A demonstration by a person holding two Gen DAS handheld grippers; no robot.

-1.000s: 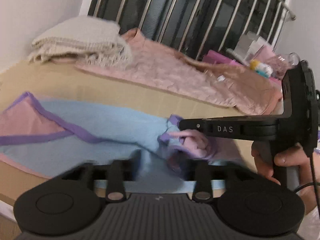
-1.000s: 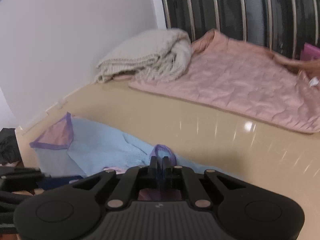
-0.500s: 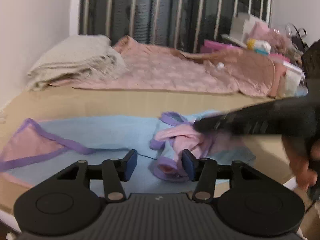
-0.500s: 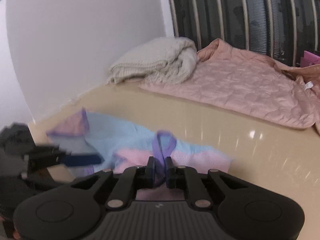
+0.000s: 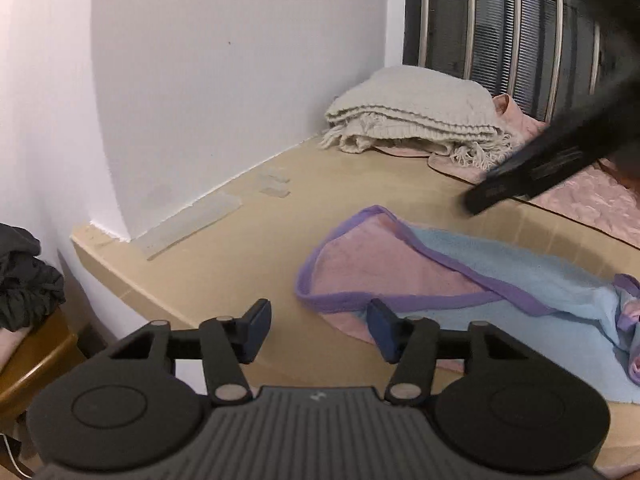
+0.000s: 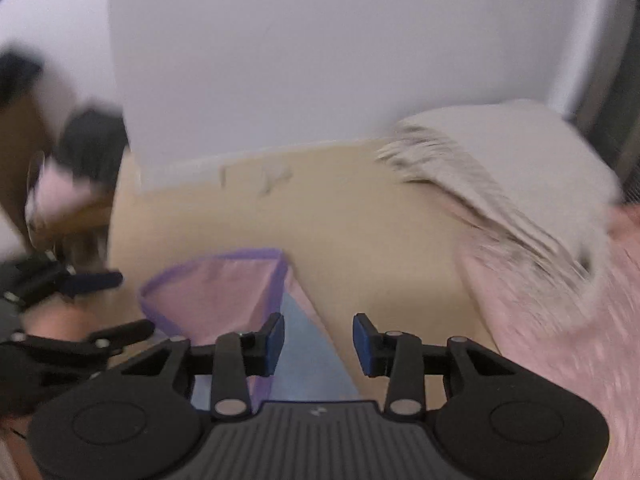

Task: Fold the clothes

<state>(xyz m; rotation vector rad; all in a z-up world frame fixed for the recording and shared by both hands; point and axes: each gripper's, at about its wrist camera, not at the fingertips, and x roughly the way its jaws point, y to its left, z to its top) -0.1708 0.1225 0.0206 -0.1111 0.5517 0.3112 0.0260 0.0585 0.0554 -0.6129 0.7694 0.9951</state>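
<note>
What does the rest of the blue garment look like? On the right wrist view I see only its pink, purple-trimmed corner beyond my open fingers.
Observer: In the left wrist view the blue garment runs off to the right and ends in a crumpled bunch, not flat.
Operator: The pale heap behind is blurred here. What is it?
Observer: A cream knitted blanket, folded in layers with a fringed edge, lying partly on a pink quilt.
Operator: Anything beside the beige platform on the left?
Observer: Dark clothing heaped on a wooden chair.
</note>
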